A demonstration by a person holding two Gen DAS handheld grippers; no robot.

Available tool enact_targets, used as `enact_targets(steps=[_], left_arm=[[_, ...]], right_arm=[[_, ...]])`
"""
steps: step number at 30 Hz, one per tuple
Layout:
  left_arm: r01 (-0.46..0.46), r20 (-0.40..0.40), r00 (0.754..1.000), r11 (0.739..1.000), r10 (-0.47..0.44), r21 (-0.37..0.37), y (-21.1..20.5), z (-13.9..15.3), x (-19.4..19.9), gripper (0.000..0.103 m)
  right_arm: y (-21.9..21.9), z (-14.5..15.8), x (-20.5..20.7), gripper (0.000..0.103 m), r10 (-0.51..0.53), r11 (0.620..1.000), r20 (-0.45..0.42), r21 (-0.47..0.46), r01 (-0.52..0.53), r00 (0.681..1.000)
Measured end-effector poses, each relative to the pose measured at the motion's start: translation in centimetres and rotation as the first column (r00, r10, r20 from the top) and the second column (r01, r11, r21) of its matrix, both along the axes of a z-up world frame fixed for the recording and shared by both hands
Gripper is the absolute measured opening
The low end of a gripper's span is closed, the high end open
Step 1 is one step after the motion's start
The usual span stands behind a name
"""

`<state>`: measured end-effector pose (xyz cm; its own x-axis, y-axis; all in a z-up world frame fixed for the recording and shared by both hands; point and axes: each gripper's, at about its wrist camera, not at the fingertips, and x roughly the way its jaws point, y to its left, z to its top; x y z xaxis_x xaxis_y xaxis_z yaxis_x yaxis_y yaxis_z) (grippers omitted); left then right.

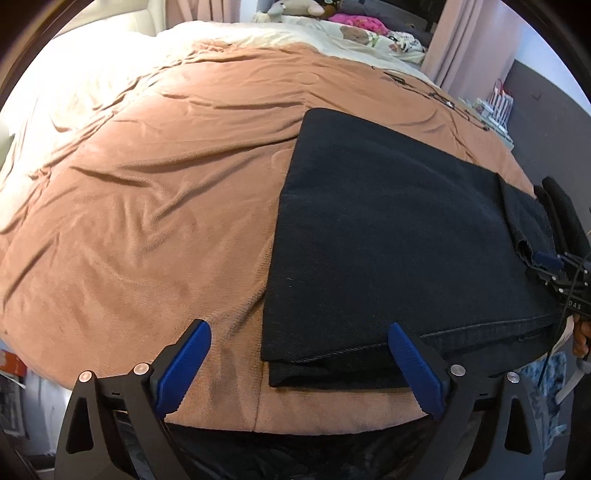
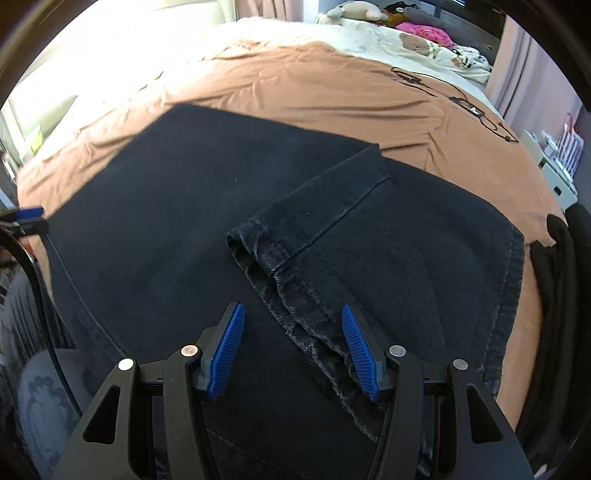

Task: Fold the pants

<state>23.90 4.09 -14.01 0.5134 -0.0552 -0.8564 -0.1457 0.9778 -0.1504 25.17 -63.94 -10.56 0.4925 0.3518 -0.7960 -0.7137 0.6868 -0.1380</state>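
Black denim pants (image 1: 388, 229) lie folded into a broad rectangle on a brown blanket (image 1: 147, 184). In the left wrist view my left gripper (image 1: 301, 354) stands wide open at the bed's near edge. Its right pad is over the pants' near left corner and its left pad over bare blanket. In the right wrist view one leg end with its hem (image 2: 314, 221) lies slanted across the pants (image 2: 147, 221). My right gripper (image 2: 293, 343) hangs open over the near part of that leg, the fabric beside its right pad. Nothing is gripped.
The bed's near edge runs just under both grippers. A black cable (image 2: 458, 99) lies on the blanket at the far right. Soft toys and pink clothes (image 1: 354, 20) sit at the far end. A dark garment (image 2: 561, 266) hangs at the right edge.
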Motion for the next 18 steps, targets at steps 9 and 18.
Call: enact_targets(steps=[9,18], left_arm=[[0.037,-0.001,0.999,0.997,-0.037,0.074,-1.5,-0.1,0.3,0.102],[0.101,-0.028,0.995,0.968,-0.097,0.229,-4.3,-0.5,1.0,0.103]], right_arm=[[0.8,1.0,0.3,0.006,-0.017,1.000,0.062,-0.020,0.019,0.998],[-5.8,5.1,4.0,0.005,-0.226,0.949,-0.006,0.226,0.221,0.974]])
